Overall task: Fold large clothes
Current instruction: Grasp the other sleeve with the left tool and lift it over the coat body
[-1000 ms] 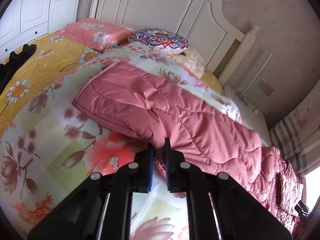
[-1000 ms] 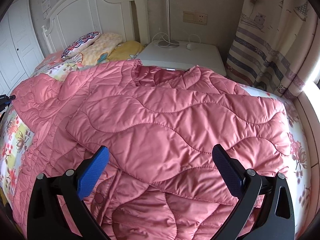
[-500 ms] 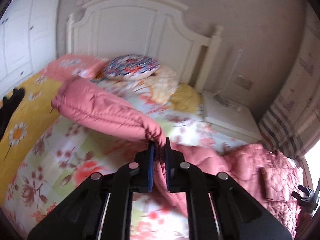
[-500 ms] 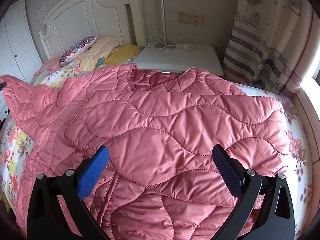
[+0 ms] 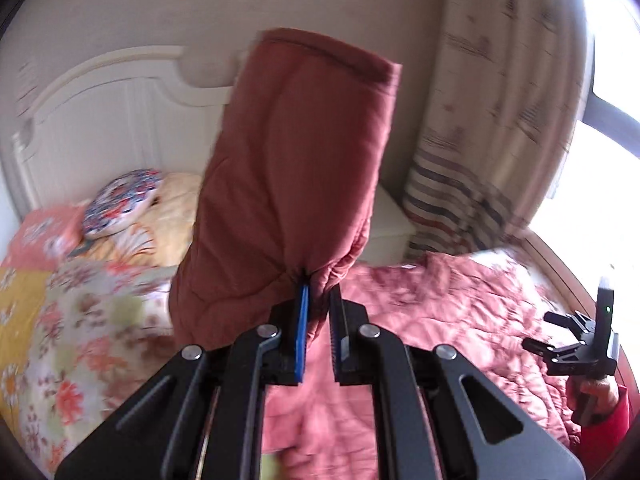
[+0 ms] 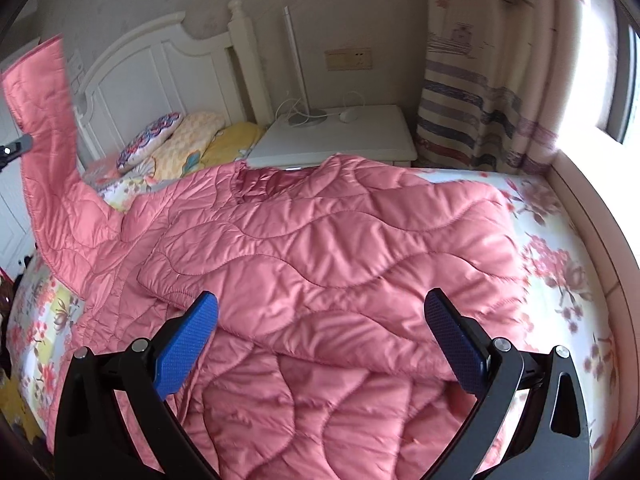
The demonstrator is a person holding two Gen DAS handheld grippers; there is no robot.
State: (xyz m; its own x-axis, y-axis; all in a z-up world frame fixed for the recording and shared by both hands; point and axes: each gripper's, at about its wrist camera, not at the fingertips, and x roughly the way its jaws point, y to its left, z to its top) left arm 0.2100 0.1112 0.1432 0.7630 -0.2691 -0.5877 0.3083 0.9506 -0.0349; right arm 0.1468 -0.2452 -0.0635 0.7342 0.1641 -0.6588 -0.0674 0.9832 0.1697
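1. Pink quilted jacket (image 6: 332,264): spread across the floral bedspread (image 6: 560,264), collar toward the white nightstand (image 6: 360,136); one sleeve is folded flat over the body.
2. Raised sleeve (image 5: 296,168): lifted off the bed and standing up in front of the headboard (image 5: 120,120); in the right wrist view it rises at the far left edge.
3. Left gripper (image 5: 318,308): fingers clenched on the cuff end of the raised sleeve, fabric bunched between the blue pads (image 5: 302,320).
4. Right gripper (image 6: 320,340): released, fingers spread wide, hovering over the jacket's lower half and grasping nothing; its blue pads (image 6: 188,344) flank the folded sleeve's edge.
5. Bedding: a round patterned cushion (image 6: 150,144) and a yellow pillow (image 6: 236,140) lie at the head of the bed.
6. Surroundings: a striped curtain (image 6: 472,116) hangs beside the nightstand, which bears a lamp base (image 6: 306,118) and cable.
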